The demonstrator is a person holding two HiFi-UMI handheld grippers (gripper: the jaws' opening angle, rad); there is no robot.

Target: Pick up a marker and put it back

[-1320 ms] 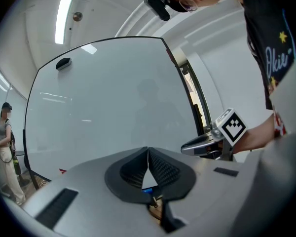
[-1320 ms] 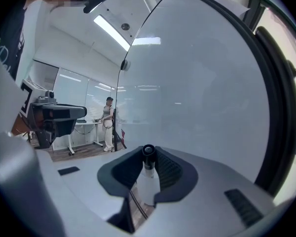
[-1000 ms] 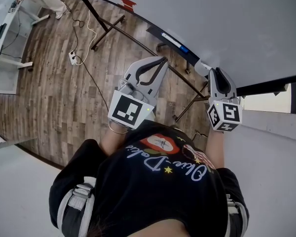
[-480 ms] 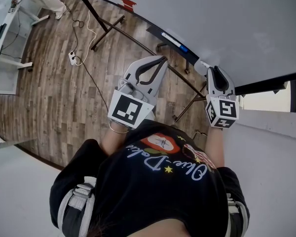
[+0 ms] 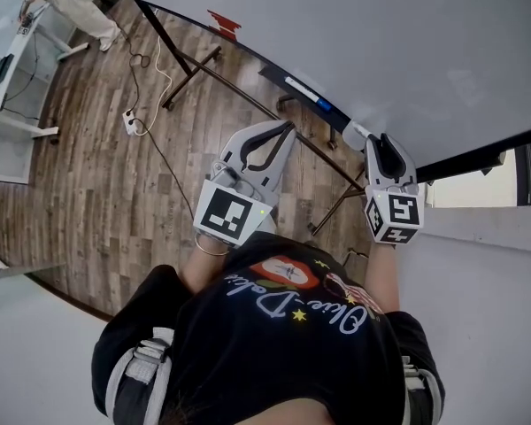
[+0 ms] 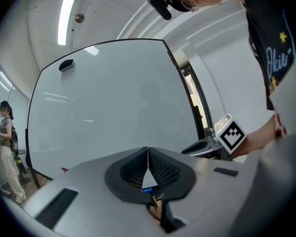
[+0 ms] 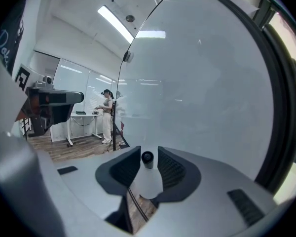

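A white marker with a dark end lies between the jaws of my right gripper. Those jaws have just been opening, and a gap shows beside the marker, so the pads do not press on it. In the head view the marker's white end sticks out left of the right gripper, close under the whiteboard. A second marker with a blue cap lies on the board's dark tray. My left gripper is shut and empty, its pads touching, level before the board.
The whiteboard stands on a dark frame with legs over a wood floor. A power strip and cable lie on the floor. A person stands by a desk at the far left. A window is on the right.
Both grippers sit slightly higher and further left in the head view, as does the whole scene. The right gripper's marker cube has tilted a little. The left gripper stays shut.
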